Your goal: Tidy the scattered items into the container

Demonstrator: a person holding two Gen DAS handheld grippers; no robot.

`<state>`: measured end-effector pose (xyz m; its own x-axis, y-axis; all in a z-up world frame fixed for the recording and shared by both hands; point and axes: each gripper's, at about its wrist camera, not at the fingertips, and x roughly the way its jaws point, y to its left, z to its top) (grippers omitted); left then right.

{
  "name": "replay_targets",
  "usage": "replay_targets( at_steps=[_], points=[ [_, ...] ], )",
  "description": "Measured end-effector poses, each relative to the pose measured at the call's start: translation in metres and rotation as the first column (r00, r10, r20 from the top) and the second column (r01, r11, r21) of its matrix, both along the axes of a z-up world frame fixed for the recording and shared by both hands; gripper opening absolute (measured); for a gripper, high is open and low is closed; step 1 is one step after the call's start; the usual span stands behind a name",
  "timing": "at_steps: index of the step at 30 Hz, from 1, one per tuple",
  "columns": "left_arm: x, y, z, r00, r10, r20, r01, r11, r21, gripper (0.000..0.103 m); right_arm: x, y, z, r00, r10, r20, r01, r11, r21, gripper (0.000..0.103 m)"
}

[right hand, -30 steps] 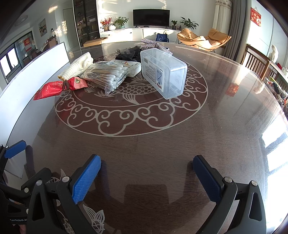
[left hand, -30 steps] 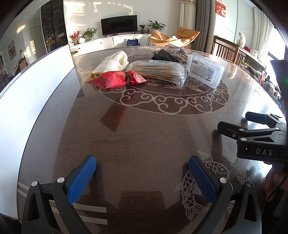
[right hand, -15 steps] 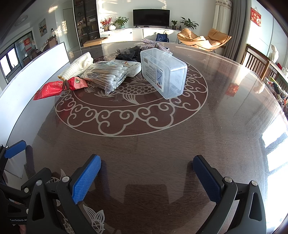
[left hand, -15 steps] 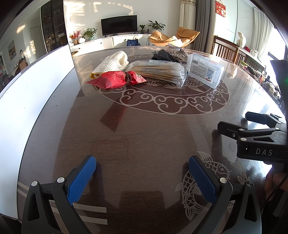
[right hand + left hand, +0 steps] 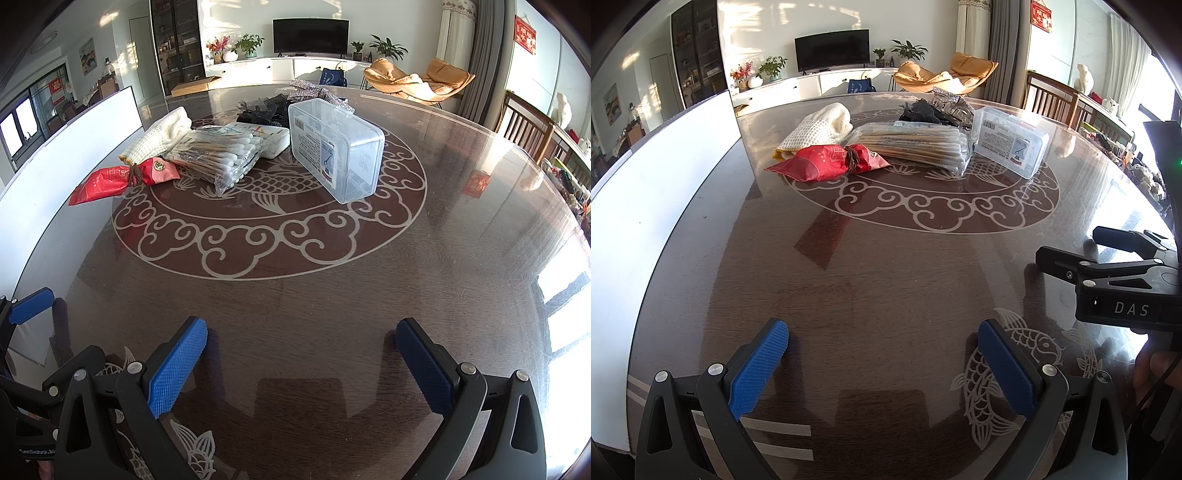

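A clear plastic container (image 5: 334, 146) (image 5: 1010, 142) with its lid on stands on the round table's middle. Left of it lie a bag of cotton swabs (image 5: 218, 153) (image 5: 916, 146), a red snack packet (image 5: 122, 179) (image 5: 827, 162), a cream knitted cloth (image 5: 160, 134) (image 5: 818, 127), a white box (image 5: 273, 138), black fabric (image 5: 264, 109) (image 5: 925, 110) and a glittery piece (image 5: 314, 90). My left gripper (image 5: 882, 363) is open near the table's front edge, far from the items. My right gripper (image 5: 301, 362) is open beside it, also holding nothing.
The dark glass-topped table (image 5: 295, 258) carries a scroll pattern. A white board (image 5: 639, 206) leans along its left side. Wooden chairs (image 5: 528, 125) stand at the right. A hand (image 5: 1160, 365) shows at the right of the left wrist view.
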<state>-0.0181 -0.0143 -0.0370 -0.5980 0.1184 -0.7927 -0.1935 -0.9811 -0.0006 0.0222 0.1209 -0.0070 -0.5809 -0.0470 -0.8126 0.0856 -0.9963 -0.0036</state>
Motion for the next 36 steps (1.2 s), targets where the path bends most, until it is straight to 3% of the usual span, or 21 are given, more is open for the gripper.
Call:
replay_targets(
  at_steps=[3, 14, 15, 17, 19, 22, 24, 29, 34, 35, 36],
  points=[
    [-0.002, -0.005, 0.001, 0.998, -0.049, 0.038, 0.049, 0.999, -0.006, 0.103, 0.000, 0.000, 0.000, 1.000, 0.000, 0.000, 0.000, 1.000, 0.000, 0.102],
    [-0.021, -0.044, 0.002, 0.997, 0.033, 0.071, -0.033, 0.999, -0.007, 0.103, -0.001, -0.001, -0.001, 1.000, 0.015, -0.001, -0.015, 1.000, 0.001, 0.102],
    [-0.026, -0.048, 0.003, 0.996, 0.040, 0.085, -0.041, 0.999, 0.009, 0.103, -0.001, -0.001, -0.001, 1.000, 0.019, -0.001, -0.019, 1.000, 0.001, 0.102],
    [-0.035, -0.060, 0.011, 0.994, 0.028, 0.108, -0.041, 0.992, 0.117, 0.103, -0.001, -0.002, -0.001, 1.000, 0.028, -0.001, -0.028, 1.000, 0.001, 0.102],
    [-0.043, -0.064, 0.028, 0.997, -0.021, 0.069, 0.007, 0.981, 0.193, 0.103, -0.001, -0.003, -0.001, 0.999, 0.038, -0.001, -0.038, 0.999, 0.001, 0.102],
    [-0.067, -0.049, 0.054, 0.994, -0.105, -0.011, 0.105, 0.993, 0.055, 0.103, -0.001, -0.004, -0.001, 0.999, 0.046, -0.001, -0.046, 0.999, 0.001, 0.102],
    [-0.093, -0.037, 0.057, 0.983, -0.186, 0.003, 0.186, 0.983, -0.006, 0.103, -0.002, -0.004, -0.001, 0.999, 0.047, -0.001, -0.047, 0.999, 0.000, 0.102],
    [-0.154, -0.020, 0.030, 0.968, -0.229, 0.107, 0.234, 0.972, -0.037, 0.103, 0.001, -0.001, 0.001, 0.998, 0.057, -0.018, -0.057, 0.998, -0.030, 0.102],
    [-0.171, -0.010, 0.015, 0.960, -0.228, 0.161, 0.236, 0.971, -0.031, 0.103, 0.004, 0.002, 0.004, 0.997, 0.067, -0.036, -0.069, 0.996, -0.061, 0.102],
    [-0.172, -0.009, 0.012, 0.959, -0.221, 0.178, 0.229, 0.973, -0.026, 0.096, 0.004, 0.003, 0.004, 0.997, 0.068, -0.037, -0.070, 0.995, -0.065, 0.102],
    [-0.171, -0.009, 0.010, 0.959, -0.217, 0.184, 0.225, 0.974, -0.024, 0.080, 0.004, 0.003, 0.004, 0.997, 0.068, -0.038, -0.070, 0.995, -0.069, 0.102]
  ],
)
